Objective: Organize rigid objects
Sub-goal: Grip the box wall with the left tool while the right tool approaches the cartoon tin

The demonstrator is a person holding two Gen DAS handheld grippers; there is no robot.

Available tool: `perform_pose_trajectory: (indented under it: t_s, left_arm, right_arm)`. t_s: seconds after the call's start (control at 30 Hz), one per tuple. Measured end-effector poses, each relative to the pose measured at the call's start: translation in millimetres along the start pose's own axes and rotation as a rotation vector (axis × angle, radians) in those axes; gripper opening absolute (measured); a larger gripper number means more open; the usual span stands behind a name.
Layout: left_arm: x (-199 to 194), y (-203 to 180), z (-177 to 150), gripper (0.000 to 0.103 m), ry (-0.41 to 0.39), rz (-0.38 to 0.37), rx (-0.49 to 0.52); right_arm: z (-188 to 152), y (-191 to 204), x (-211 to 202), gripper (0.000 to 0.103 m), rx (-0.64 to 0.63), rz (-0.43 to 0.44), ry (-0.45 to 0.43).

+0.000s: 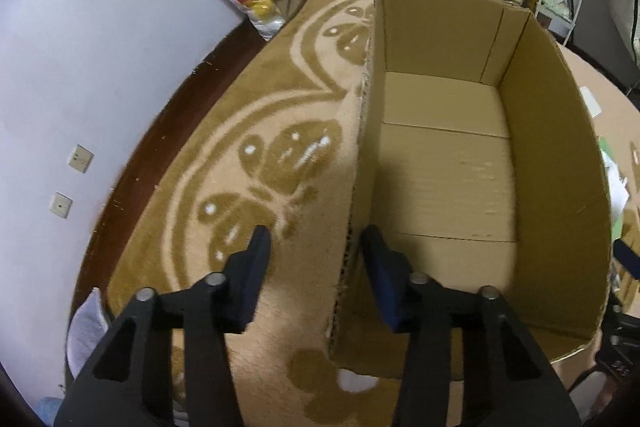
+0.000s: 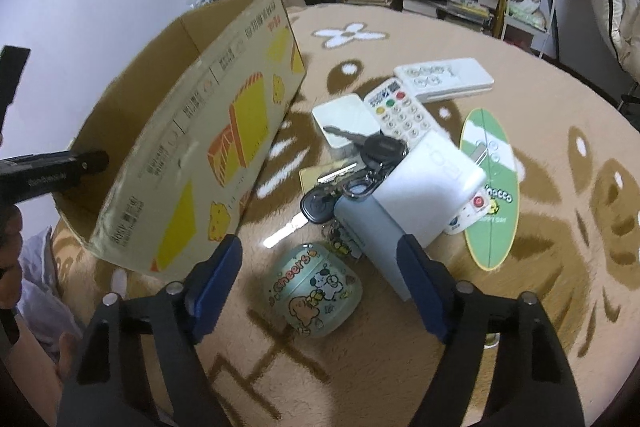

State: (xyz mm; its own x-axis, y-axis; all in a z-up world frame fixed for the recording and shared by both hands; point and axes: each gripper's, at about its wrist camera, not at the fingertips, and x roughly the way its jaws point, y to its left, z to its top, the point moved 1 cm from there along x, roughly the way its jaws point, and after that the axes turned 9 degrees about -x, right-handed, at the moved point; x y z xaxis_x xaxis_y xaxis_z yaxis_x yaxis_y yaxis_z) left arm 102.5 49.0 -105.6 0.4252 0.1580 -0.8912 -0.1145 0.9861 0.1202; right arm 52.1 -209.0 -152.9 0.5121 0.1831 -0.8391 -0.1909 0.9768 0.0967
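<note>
- My left tongs (image 1: 316,255) are spreading wide, straddling the cardboard box (image 1: 448,163) wall at lower centre.
- My right tongs (image 2: 320,259) are gaping just above the Cheers jar (image 2: 312,291), lower centre.

Open cardboard box (image 1: 440,167) interior apparently bare; clutter of keys (image 2: 360,167) beside it.

On the blanket (image 2: 400,367) the cardboard box (image 2: 192,163) stands left of a pile where keys (image 2: 360,163) lie across a white box (image 2: 416,195), remotes (image 2: 404,111) behind it, a round tin (image 2: 312,291) in front.
</note>
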Motion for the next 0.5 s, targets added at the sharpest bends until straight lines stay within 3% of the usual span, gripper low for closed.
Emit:
perform_pose_trajectory:
  t_s: [0.2, 0.5]
  left_arm:
    - [1, -5, -4, 0.019, 0.015, -0.052, 0.007]
    - [0, -7, -4, 0.018, 0.014, -0.035, 0.017]
  right_arm:
    - [-2, -1, 11, 0.081, 0.002, -0.003, 0.031]
    - [-8, 4, 20, 0.079, -0.002, 0.030, 0.064]
